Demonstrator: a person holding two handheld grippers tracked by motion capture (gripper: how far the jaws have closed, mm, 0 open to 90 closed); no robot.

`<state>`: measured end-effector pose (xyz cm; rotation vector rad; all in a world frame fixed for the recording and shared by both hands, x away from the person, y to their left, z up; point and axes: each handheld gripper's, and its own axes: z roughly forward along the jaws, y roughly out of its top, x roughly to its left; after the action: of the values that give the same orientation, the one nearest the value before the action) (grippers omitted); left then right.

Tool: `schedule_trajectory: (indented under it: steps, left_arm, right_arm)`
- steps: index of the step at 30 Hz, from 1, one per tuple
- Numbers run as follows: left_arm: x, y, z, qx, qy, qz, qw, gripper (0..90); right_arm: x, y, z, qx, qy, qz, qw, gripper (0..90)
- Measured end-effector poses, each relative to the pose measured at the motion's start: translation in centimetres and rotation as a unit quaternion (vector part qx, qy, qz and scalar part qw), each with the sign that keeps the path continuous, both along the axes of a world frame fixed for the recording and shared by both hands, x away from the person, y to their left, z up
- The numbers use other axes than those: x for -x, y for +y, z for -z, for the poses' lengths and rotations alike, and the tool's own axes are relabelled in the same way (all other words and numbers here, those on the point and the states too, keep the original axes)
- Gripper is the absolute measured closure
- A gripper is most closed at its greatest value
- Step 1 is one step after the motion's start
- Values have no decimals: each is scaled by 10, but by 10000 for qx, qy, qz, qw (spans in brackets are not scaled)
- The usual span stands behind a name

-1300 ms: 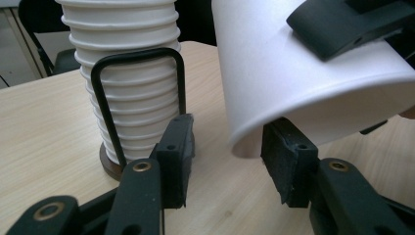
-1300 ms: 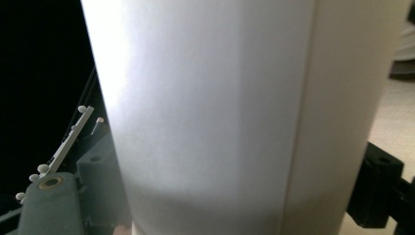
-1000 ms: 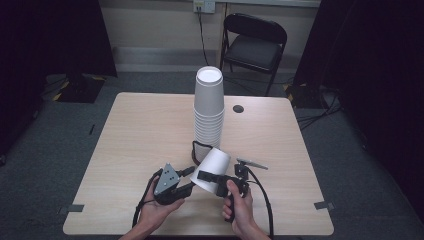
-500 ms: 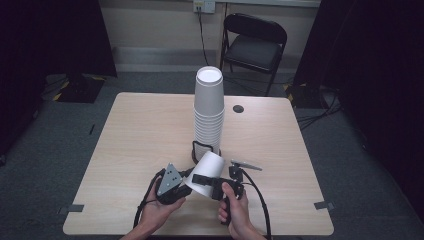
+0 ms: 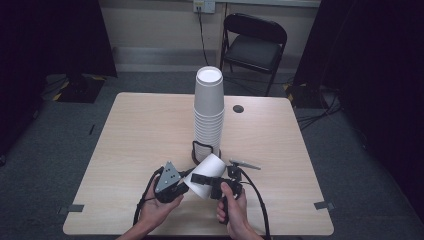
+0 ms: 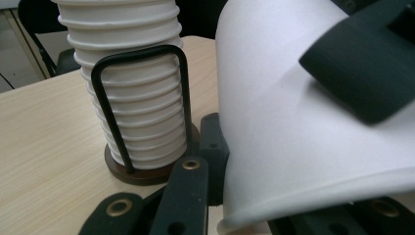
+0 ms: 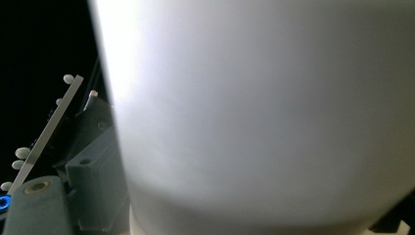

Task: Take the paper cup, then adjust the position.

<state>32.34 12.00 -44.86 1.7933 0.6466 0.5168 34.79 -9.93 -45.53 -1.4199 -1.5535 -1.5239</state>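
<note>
1. From the high view, a single white paper cup (image 5: 206, 176) lies tilted on its side above the near edge of the pale wooden table (image 5: 130, 130), held between the left gripper (image 5: 181, 189) and the right gripper (image 5: 201, 179).
2. The right gripper's black jaws clamp the cup's wall from both sides; the left gripper view shows one of those jaws pressed flat on the cup (image 6: 303, 122).
3. The left gripper's jaws sit at the cup's rim, but whether they pinch it I cannot tell.
4. Just behind the cup stands a tall stack of white paper cups (image 5: 208, 112) in a round dark base with a black wire loop (image 6: 142, 105); the left gripper view shows the stacked rims and that loop close up, detail the high view leaves small.
5. The right gripper view shows the cup's white wall (image 7: 264, 112) very near, with grey gripper parts at lower left.
6. The high view alone takes in a black folding chair (image 5: 256, 45) beyond the table and a small dark disc (image 5: 238, 108) on the tabletop.
7. No readable writing or brand appears.
</note>
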Motion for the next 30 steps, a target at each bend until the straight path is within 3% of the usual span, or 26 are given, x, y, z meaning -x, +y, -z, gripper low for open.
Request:
schedule_trajectory:
  steps: [3, 12, 14, 19, 21, 24, 29, 30]
  left_arm:
    - [3, -1, -2, -40, -19, 36, 10000, 834]
    - [5, -2, -3, 15, 214, 191, 9996, 847]
    - [5, -1, -4, 0, 276, 218, 9994, 849]
    - [4, 3, -4, 28, 500, 214, 9985, 851]
    - [2, 7, -4, 13, 601, 185, 9980, 855]
    - [0, 12, -6, 21, 684, 135, 9976, 857]
    - [-3, 20, -9, 53, 853, 57, 9963, 859]
    - [-4, 21, -9, 59, 896, 31, 9960, 859]
  right_arm:
    - [-1, -2, -3, 51, -104, 124, 9999, 113]
    - [-8, -21, -11, 291, -500, 600, 9965, 124]
    - [-9, -26, -13, 433, -719, 705, 9940, 126]
    - [-14, -38, -19, 684, -1015, 981, 9876, 129]
    - [-13, -44, -21, 888, -1141, 1173, 9825, 127]
    - [-13, -50, -24, 1037, -1297, 1236, 9783, 128]
    - [-11, -54, -27, 1181, -1400, 1216, 9755, 127]
    - [-11, -55, -27, 1267, -1533, 1188, 9728, 126]
